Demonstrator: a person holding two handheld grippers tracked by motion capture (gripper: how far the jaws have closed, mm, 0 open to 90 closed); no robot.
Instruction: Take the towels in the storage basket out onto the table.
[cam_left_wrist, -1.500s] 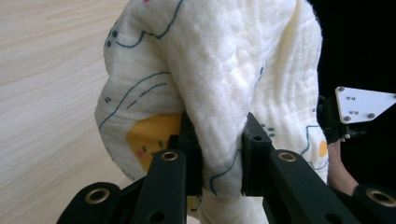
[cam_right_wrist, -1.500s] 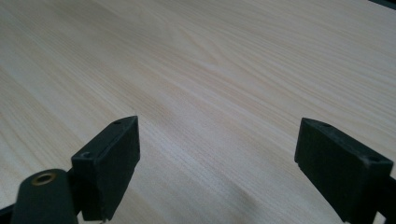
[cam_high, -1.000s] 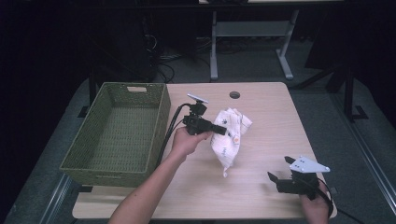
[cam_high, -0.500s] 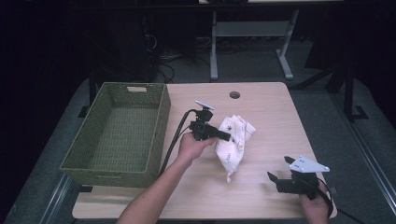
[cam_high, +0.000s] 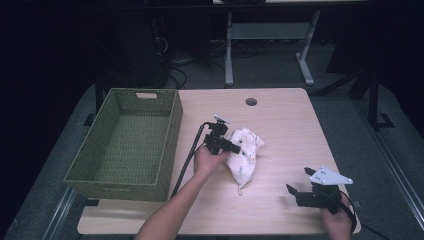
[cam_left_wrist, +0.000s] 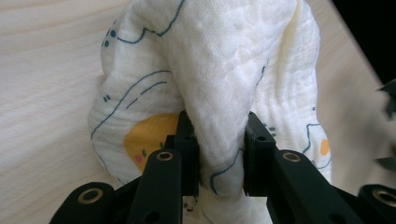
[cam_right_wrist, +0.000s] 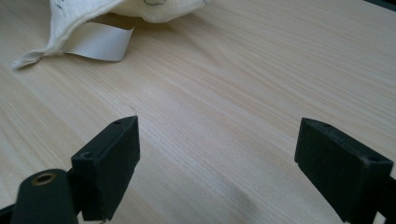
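1. The left gripper (cam_high: 235, 148) has come down since a second earlier, when it held the cloth (cam_high: 245, 156) up off the table (cam_high: 290, 125); the cloth now lies slumped on the wood near the table's middle, just right of the basket (cam_high: 125, 145).
2. In the left gripper view the two black jaws are clamped on a thick fold of the cloth (cam_left_wrist: 219, 93); they have just been easing slightly apart, the fold still pinched between them.
3. The right gripper (cam_high: 300, 192) sits where it was, near the table's front right corner, well apart from the cloth, jaws spread wide over bare wood (cam_right_wrist: 224, 116).
4. The cloth is cream-white crinkled muslin, printed with thin dark-blue lines and yellow-orange patches; a white label (cam_right_wrist: 95, 44) pokes from its hem.
5. The basket is green, rectangular and woven, with a cut-out handle in its far wall.
6. The table is pale wood grain with rounded corners and a round cable hole (cam_high: 251, 101) near its far edge.
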